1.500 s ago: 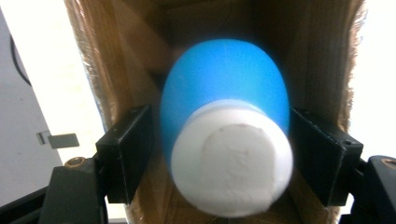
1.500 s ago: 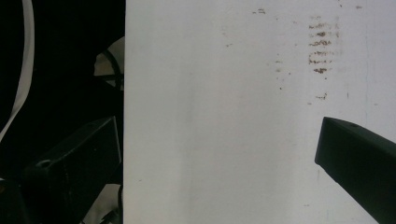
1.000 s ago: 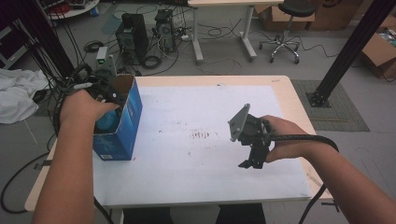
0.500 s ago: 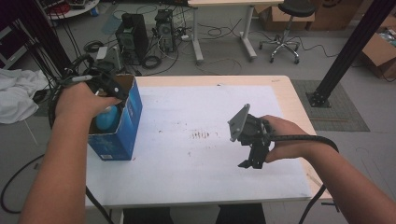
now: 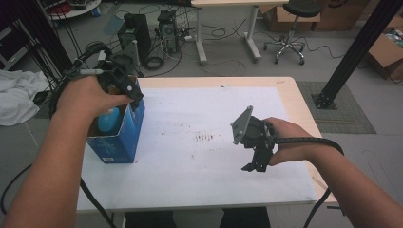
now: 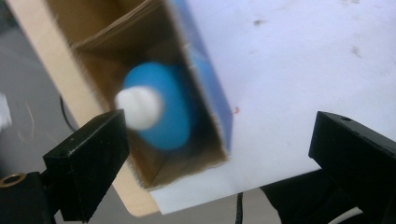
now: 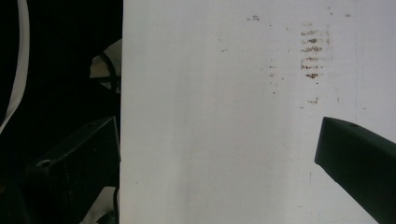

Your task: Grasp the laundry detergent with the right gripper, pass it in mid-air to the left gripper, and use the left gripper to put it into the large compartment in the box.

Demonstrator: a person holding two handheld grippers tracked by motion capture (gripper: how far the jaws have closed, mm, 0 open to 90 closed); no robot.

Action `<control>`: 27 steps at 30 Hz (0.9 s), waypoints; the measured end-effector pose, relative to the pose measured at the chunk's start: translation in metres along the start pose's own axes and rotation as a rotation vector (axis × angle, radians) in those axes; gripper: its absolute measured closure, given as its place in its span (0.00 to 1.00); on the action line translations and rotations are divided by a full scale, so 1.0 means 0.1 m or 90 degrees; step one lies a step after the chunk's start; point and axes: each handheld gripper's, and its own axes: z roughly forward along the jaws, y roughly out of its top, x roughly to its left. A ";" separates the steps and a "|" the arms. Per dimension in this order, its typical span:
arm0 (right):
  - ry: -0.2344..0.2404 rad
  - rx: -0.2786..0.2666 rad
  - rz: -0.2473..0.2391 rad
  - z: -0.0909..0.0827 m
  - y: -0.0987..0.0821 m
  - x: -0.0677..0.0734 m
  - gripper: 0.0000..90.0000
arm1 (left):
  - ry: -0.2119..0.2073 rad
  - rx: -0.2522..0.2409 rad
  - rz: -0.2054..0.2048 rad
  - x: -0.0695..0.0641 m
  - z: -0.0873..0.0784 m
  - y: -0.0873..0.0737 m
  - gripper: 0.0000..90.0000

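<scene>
The left gripper (image 6: 219, 154) is held wide open above a blue box (image 5: 124, 130) containing a blue bottle (image 6: 161, 109). The right gripper (image 7: 219, 163) is spread wide, empty, over the table (image 7: 210, 116).

Office chair (image 5: 289, 28), white cloth (image 5: 16, 97)

place: a lab or work room | signs: computer towers (image 5: 151, 28) on the floor, lots of black cables (image 5: 223, 32), a rolling stool (image 5: 290, 28), cardboard boxes (image 5: 387, 50), a black metal frame pole (image 5: 354, 52)
</scene>
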 end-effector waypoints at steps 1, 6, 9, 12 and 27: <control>0.000 0.002 -0.001 0.00 0.00 0.00 0.00 | -0.026 -0.016 0.041 -0.09 -0.05 0.00 0.05; 0.000 0.005 -0.001 -0.01 0.02 -0.01 0.00 | -0.045 -0.024 0.115 -0.26 -0.11 0.00 0.03; -0.001 0.002 0.000 -0.04 0.03 -0.01 0.00 | -0.049 -0.029 0.196 -0.44 -0.15 -0.01 0.00; -0.002 0.002 0.001 -0.05 0.03 -0.02 0.00 | -0.050 -0.032 0.217 -0.51 -0.16 -0.02 0.00; -0.002 0.013 0.012 -0.08 -0.02 -0.07 0.00 | -0.113 -0.040 0.474 -1.04 -0.11 -0.13 0.00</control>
